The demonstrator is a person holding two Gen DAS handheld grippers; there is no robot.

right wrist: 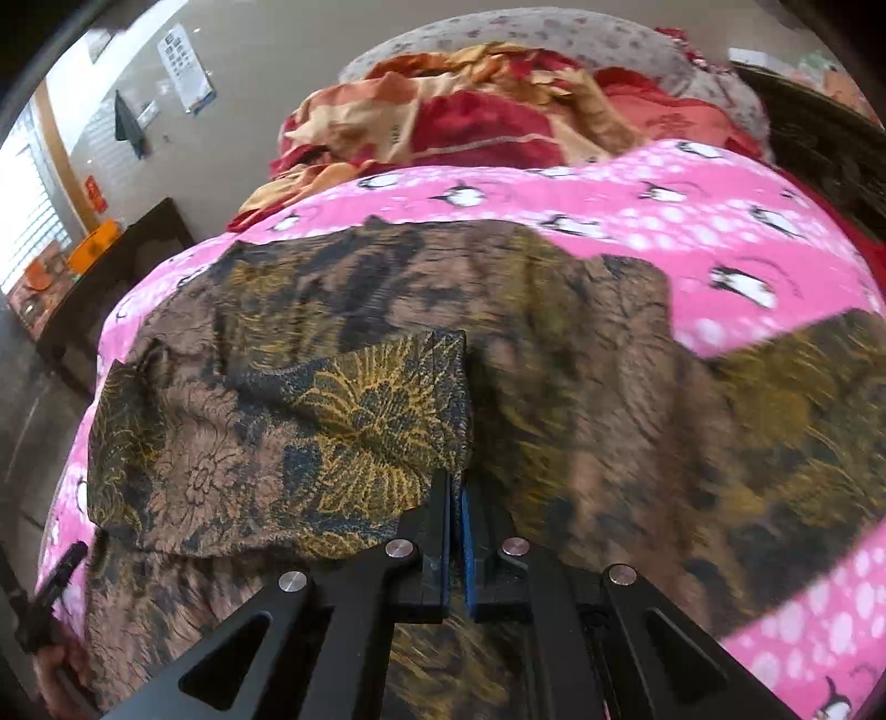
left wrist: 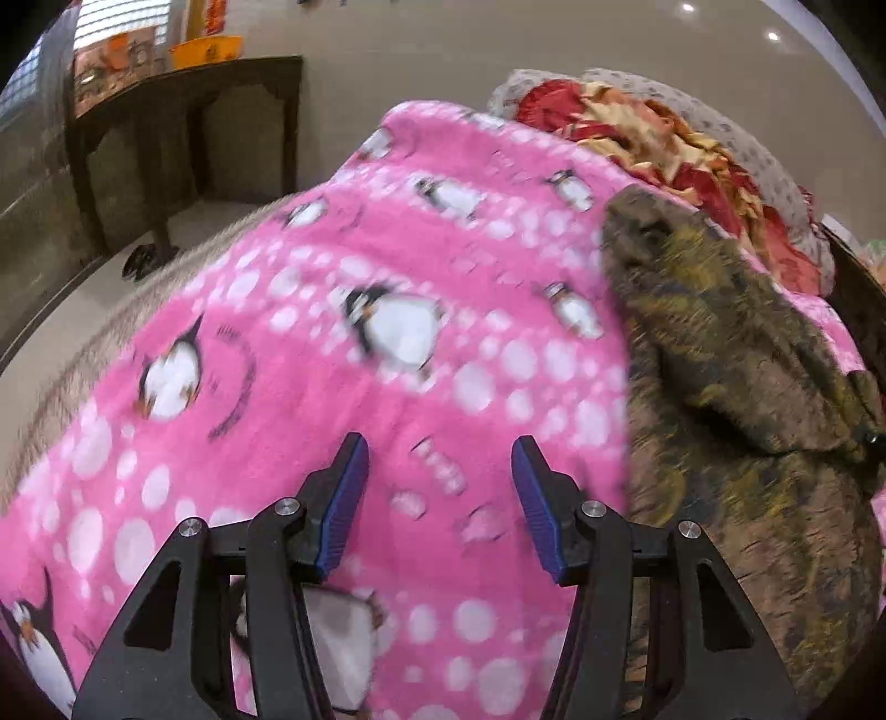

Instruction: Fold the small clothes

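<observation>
A brown garment point(right wrist: 554, 360) with dark and yellow floral print lies spread on a pink penguin blanket point(right wrist: 692, 221). My right gripper point(right wrist: 457, 482) is shut on a folded corner of the garment point(right wrist: 360, 415) and holds it lifted over the rest of the cloth. In the left wrist view the same garment point(left wrist: 736, 399) lies at the right. My left gripper point(left wrist: 440, 459) is open and empty above the pink blanket point(left wrist: 332, 343), left of the garment's edge.
A red and orange quilt point(right wrist: 470, 111) and a grey spotted pillow point(right wrist: 554, 33) are heaped at the far end of the bed. A dark wooden table point(left wrist: 183, 111) with orange containers stands against the wall beyond the bed's left edge.
</observation>
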